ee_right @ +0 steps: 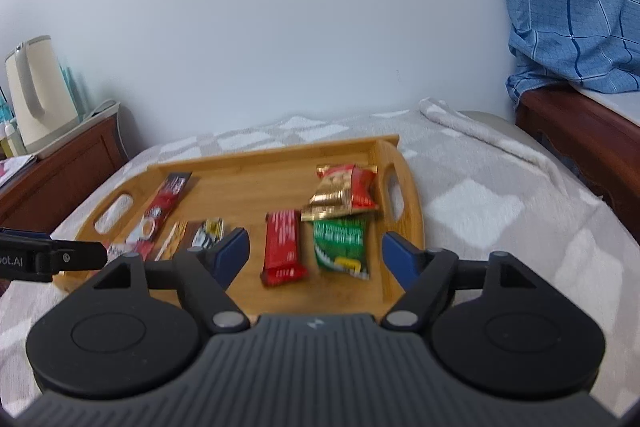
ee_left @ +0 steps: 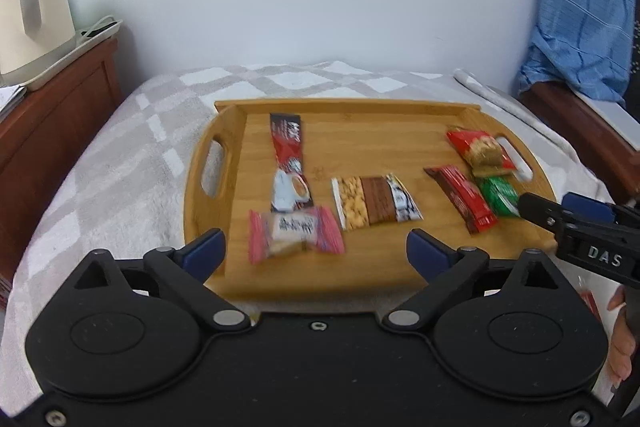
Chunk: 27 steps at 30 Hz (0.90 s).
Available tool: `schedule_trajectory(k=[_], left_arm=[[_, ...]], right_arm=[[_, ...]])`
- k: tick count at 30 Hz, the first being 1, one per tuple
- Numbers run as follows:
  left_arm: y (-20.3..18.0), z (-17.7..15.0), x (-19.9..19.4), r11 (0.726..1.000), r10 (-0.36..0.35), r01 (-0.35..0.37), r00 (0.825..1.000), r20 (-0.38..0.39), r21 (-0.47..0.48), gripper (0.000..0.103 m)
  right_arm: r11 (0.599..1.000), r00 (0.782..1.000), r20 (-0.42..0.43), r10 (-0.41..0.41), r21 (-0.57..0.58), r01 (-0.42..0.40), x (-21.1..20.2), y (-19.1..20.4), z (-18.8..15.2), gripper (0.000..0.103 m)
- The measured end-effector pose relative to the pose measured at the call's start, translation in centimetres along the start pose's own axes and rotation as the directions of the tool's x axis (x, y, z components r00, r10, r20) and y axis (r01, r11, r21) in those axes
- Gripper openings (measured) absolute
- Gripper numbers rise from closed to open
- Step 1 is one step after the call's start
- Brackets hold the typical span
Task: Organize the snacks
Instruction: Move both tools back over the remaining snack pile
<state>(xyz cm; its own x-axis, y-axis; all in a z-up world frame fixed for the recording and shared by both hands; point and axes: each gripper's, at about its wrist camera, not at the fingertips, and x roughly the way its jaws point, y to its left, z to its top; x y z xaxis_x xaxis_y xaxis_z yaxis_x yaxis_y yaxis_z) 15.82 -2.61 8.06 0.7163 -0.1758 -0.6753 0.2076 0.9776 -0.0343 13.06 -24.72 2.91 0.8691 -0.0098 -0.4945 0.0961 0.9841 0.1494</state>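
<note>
Six snacks sit on the wooden tray (ee_left: 400, 111), which is on a checkered blanket (ee_left: 120, 155). Left half: a long red coffee stick (ee_left: 289, 163), a pink-wrapped biscuit (ee_left: 295, 230) touching its near end, and a nut bar (ee_left: 376, 202) nearer the middle. Right half: a red bar (ee_right: 283, 247), a green packet (ee_right: 341, 243) beside it, and a red-gold packet (ee_right: 345, 195) overlapping the green one's far end. Left gripper (ee_left: 316, 247) and right gripper (ee_right: 314, 253) both have their jaws spread wide, nothing pinched between them.

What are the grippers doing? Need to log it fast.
Left gripper: open, holding nothing.
Right gripper: open, holding nothing.
</note>
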Motion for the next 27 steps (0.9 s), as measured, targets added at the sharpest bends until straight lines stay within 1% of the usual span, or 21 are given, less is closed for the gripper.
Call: schedule_trajectory(k=[5,15,21,27], left_arm=[[-0.3,-1.9,-0.8,1.000,0.004,-0.004,1.000,-0.016,0.008,0.097],[0.0,-4.2,-3.6,1.000,0.014,-0.014,1.000,0.015,-0.001,0.097],[0.4,-5.4,-5.5,0.999,0.040,-0.040,0.999,0.037,0.006,0.097],[0.9,-6.5,-6.8,0.998,0.056,-0.055,0.997,0.045,-0.019,0.097]], right_arm=[[1.000,1.000,0.002,-0.010,-0.024,0.011,-1.5,0.8,-1.6,0.087],[0.998,0.999,0.011,-0.036,-0.047,0.037,-4.7,1.8,-4.2,0.088],[0.999,1.000,0.009,-0.029,-0.030,0.029,-6.4,1.9,-5.7,0.088],[0.999,0.999,0.010,-0.036,-0.036,0.036,-7.6,2.4,-6.8,0.088]])
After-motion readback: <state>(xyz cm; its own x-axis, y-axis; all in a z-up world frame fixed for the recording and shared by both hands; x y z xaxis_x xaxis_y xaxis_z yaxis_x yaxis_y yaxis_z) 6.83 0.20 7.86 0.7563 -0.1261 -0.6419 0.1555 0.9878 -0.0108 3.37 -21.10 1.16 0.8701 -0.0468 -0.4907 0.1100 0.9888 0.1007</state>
